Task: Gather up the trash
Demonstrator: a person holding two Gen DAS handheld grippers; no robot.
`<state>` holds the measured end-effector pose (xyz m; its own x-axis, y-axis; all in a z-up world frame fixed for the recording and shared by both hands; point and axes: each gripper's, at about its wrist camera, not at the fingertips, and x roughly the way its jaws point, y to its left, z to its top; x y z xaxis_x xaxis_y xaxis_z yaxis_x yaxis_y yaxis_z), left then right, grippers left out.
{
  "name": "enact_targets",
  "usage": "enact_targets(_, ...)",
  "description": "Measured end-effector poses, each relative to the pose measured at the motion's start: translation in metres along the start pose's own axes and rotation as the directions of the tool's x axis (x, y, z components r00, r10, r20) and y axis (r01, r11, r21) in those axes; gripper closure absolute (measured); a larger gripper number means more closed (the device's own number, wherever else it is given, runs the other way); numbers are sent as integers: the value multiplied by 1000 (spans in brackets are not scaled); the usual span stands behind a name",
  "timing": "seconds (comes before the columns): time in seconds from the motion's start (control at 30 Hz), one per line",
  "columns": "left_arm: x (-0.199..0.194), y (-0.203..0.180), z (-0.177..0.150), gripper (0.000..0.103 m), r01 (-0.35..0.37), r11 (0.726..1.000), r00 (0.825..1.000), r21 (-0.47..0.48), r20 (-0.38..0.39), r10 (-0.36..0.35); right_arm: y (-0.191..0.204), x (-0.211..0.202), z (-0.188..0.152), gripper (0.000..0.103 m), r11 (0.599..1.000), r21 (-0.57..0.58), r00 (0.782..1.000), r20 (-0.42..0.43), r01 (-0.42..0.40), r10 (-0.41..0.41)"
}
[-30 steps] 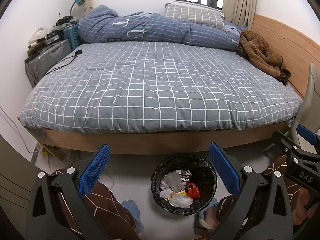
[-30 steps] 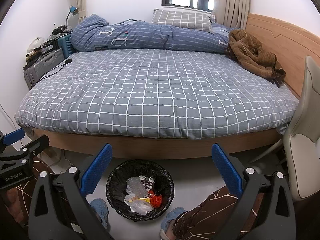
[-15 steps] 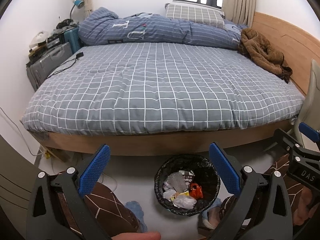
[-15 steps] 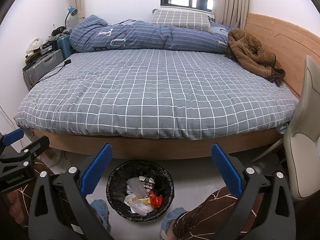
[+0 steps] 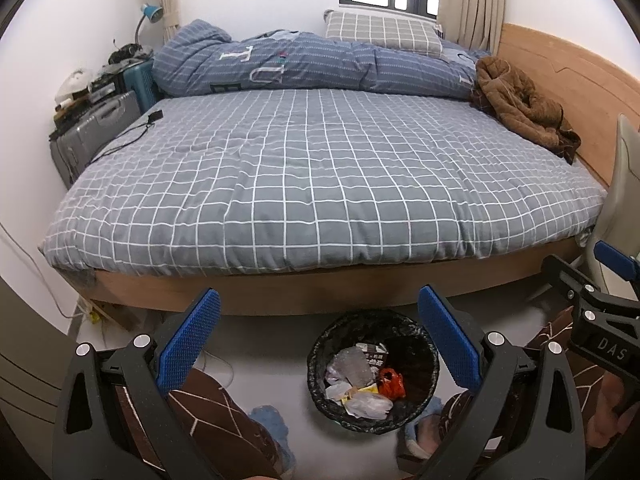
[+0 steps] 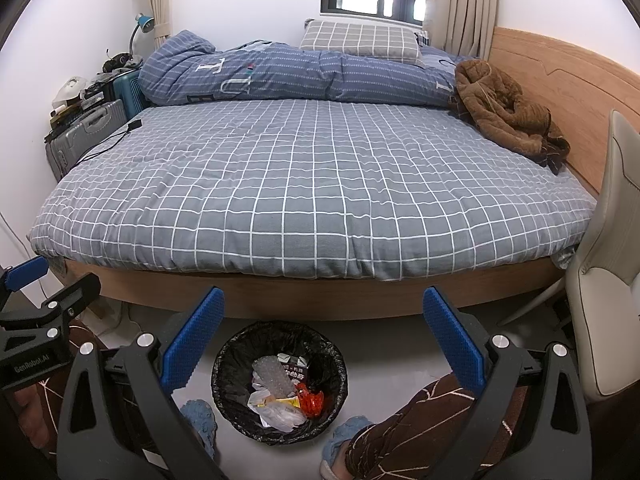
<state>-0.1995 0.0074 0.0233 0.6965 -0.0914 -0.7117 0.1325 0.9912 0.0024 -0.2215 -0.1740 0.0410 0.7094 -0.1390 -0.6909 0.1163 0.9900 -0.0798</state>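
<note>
A black-lined trash bin (image 5: 420,360) (image 6: 232,360) stands on the floor in front of the bed. It holds crumpled plastic wrappers (image 5: 368,402) (image 6: 276,410), a clear bag and a red wrapper (image 5: 391,382) (image 6: 310,400). My left gripper (image 5: 318,316) hangs open above and just left of the bin, nothing between its blue pads. My right gripper (image 6: 322,314) is open too, above the bin and empty. The right gripper's side (image 5: 600,312) shows at the edge of the left wrist view, the left one's (image 6: 36,320) at the edge of the right wrist view.
A bed with a grey checked cover (image 5: 320,176) fills the room ahead, with a blue duvet (image 5: 280,64) and a brown garment (image 5: 524,108) on it. Suitcases (image 5: 96,136) stand at its left, a pale chair (image 6: 608,280) at right. The person's legs and slippers (image 6: 348,440) flank the bin.
Both grippers stay open and empty. The left wrist view has shifted slightly, so the bin sits a little further right in it; the right wrist view is almost unchanged.
</note>
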Motion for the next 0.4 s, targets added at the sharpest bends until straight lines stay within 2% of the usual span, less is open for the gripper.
enact_targets(0.4, 3, 3, -2, 6, 10, 1000, 1000, -14, -17, -10, 2, 0, 0, 8, 1000, 3, 1000, -2, -1, 1)
